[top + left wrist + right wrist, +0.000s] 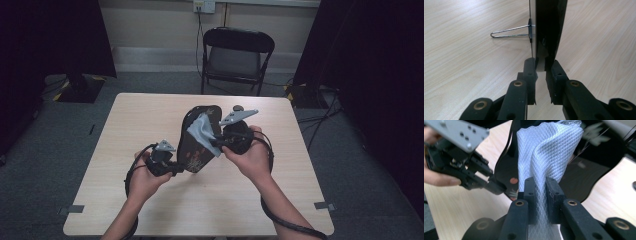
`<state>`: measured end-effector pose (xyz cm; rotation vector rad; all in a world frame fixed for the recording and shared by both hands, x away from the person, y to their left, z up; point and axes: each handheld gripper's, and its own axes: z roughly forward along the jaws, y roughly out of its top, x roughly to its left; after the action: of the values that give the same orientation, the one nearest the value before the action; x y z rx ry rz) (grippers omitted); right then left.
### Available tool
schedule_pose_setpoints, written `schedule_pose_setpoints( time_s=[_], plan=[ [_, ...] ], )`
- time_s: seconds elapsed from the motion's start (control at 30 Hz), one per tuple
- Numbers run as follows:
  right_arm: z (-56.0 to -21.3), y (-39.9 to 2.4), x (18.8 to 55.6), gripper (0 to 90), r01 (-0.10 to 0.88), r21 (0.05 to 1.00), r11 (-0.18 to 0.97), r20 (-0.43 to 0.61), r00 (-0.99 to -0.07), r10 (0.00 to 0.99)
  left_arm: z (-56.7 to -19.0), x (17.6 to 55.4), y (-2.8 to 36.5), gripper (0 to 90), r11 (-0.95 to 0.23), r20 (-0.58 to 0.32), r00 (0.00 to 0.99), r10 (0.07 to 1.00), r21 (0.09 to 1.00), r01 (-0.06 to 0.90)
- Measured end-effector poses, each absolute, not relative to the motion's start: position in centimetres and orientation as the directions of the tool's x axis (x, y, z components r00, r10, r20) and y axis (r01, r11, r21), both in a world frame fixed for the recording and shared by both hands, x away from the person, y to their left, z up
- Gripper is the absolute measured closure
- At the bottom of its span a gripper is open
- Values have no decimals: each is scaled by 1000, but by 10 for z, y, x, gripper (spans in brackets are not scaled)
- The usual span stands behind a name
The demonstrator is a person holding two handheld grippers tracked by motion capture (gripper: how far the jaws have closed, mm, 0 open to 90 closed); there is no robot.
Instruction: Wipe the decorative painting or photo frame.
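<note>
A flat black panel (196, 150) with a reddish flower print stands on edge over the table (145, 115). My left gripper (176, 169) is shut on its lower edge. In the left gripper view the jaws pinch the thin edge of the panel (550, 25) at the left gripper (541, 65), and a wire stand (509, 32) sticks out from its side. My right gripper (220, 143) is shut on a pale grey cloth (202, 131) lying against the panel's face. The diamond-weave cloth (549, 147) bunches up between the closed jaws of the right gripper (541, 182), with the dark panel (596, 172) behind it.
A black folding chair (235, 55) stands beyond the far edge of the table. Grey tape marks (75, 209) sit at the near corners. Cables trail from both grippers down past the forearms. The other hand and its gripper (474, 180) appear at the left of the right gripper view.
</note>
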<state>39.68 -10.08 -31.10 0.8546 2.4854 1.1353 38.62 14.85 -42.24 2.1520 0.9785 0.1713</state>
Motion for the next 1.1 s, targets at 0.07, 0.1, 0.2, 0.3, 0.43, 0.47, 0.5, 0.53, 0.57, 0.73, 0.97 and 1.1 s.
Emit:
schedule_pose_setpoints(
  time_s=[0.07,0.1,0.2,0.3,0.43,0.47,0.5,0.53,0.57,0.73,0.97,1.1],
  plan=[
    [-320,-99,397,809,408,749,522,0,-788,616,-422,386,149,786,-425,-175,699,693,684,593],
    [-325,-99,397,810,414,742,528,5,-790,613,-422,386,149,787,-425,-175,699,693,684,593],
    [-338,-97,397,809,430,728,534,18,-791,612,-422,387,149,786,-424,-177,698,694,683,595],
    [-354,-97,395,809,447,713,539,37,-792,609,-423,387,148,786,-425,-173,700,693,687,590],
    [-376,-97,394,809,474,690,546,61,-790,610,-423,387,148,786,-425,-173,701,692,687,589],
    [-381,-97,394,809,482,683,549,68,-790,609,-423,387,148,787,-425,-173,700,692,687,589],
    [-386,-97,393,809,487,678,551,71,-789,610,-423,387,148,787,-425,-173,701,692,687,589],
    [-391,-97,393,809,495,673,550,77,-787,613,-423,387,148,786,-425,-173,701,692,687,589],
    [-396,-97,392,809,503,666,551,84,-785,614,-423,387,148,786,-425,-173,700,693,687,590],
    [-413,-97,391,809,524,645,556,105,-781,615,-423,387,148,786,-425,-172,701,693,687,589],
    [-439,-98,388,809,555,606,570,126,-774,620,-423,387,148,786,-428,-171,703,691,687,587],
    [-447,-99,386,809,565,585,582,126,-772,623,-423,387,148,786,-427,-171,702,691,687,587]
  ],
)
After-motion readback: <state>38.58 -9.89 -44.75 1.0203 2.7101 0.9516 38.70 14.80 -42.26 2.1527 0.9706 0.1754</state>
